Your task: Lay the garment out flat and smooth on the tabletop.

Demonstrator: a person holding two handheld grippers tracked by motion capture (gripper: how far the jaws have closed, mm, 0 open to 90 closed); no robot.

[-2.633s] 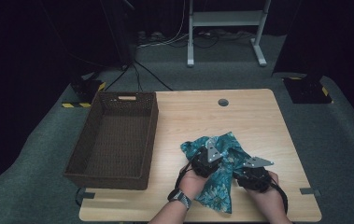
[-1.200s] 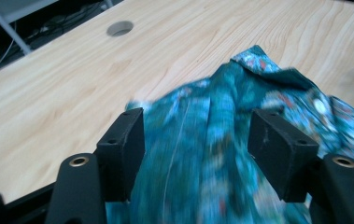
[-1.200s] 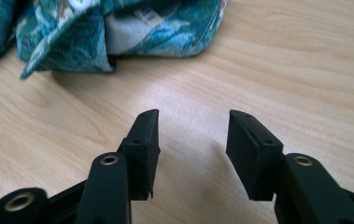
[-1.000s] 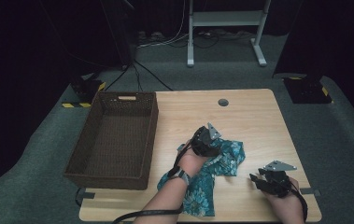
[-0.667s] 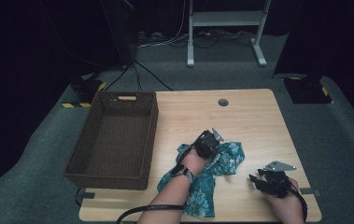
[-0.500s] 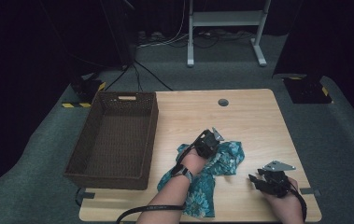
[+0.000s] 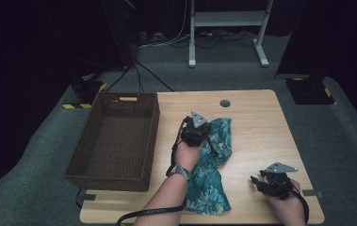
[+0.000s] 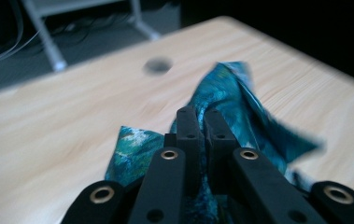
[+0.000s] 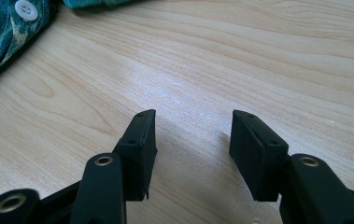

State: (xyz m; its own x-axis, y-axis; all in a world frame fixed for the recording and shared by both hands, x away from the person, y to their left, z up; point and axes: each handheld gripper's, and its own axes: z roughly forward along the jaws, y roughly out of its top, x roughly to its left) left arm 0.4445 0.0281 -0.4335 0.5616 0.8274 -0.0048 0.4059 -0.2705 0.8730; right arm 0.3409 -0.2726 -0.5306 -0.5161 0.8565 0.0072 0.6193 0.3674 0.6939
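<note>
**Left claw pinches the teal cloth; basket lies to its left**

A teal patterned cloth (image 7: 209,165) lies mid-worktop, its long axis running from the near edge up toward the far side. The left claw (image 7: 199,133) sits at the cloth's far end with its jaws clamped together on a fold of the fabric (image 8: 230,107). An open wicker basket (image 7: 115,141) stands just left of that hand, so the left hand is the nearer one for a carry leftward. The right claw (image 7: 261,181) rests near the worktop's (image 7: 261,122) right front, jaws apart on nothing (image 9: 191,140), well clear of the cloth.

Against the earlier frame, the left jaws have just closed on the cloth, and its far end is now bunched and lifted slightly; the right hand has kept its place.
</note>
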